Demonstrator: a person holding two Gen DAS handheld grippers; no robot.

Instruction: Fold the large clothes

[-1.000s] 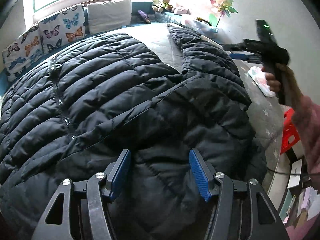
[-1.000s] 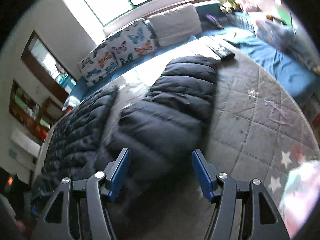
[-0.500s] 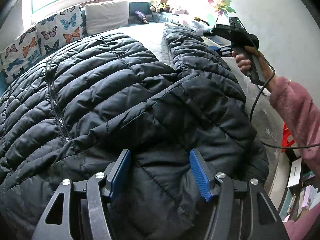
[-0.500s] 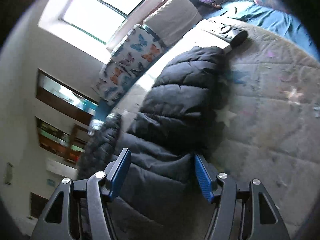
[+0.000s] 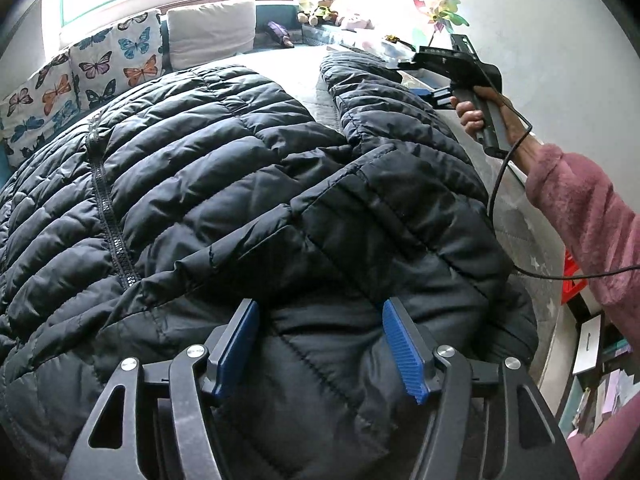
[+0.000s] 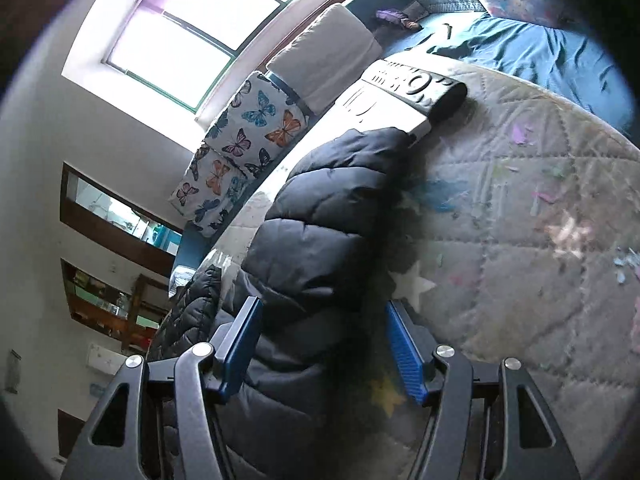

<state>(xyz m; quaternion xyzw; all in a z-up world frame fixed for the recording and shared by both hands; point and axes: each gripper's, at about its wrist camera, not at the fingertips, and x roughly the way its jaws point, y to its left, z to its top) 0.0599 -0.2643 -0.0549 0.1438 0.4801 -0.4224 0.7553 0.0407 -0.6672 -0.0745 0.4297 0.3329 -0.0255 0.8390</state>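
Note:
A large black quilted puffer jacket point(image 5: 224, 184) lies spread over the bed, zipper point(image 5: 106, 216) running down its left part. Its right sleeve point(image 5: 384, 96) stretches toward the far right. My left gripper point(image 5: 320, 344) is open, low over the jacket's near shoulder, nothing between its blue pads. My right gripper point(image 6: 322, 344) is open and straddles the sleeve point(image 6: 320, 216) close above it; the sleeve's right edge lies between its jaws. Its body point(image 5: 456, 64) shows in the left wrist view, held in a hand at the sleeve's right side.
The jacket lies on a grey quilted bedspread point(image 6: 520, 240) with stars. A remote control point(image 6: 416, 84) lies by the sleeve's cuff. Butterfly cushions point(image 5: 116, 60) and a white cushion point(image 5: 210, 26) line the window side. Stuffed toys point(image 5: 316, 8) sit at the back. A red stool point(image 5: 574, 284) stands beside the bed.
The right gripper has come down and forward along the sleeve and now straddles it near the cuff. The left gripper has stayed low over the jacket. Both stay open.

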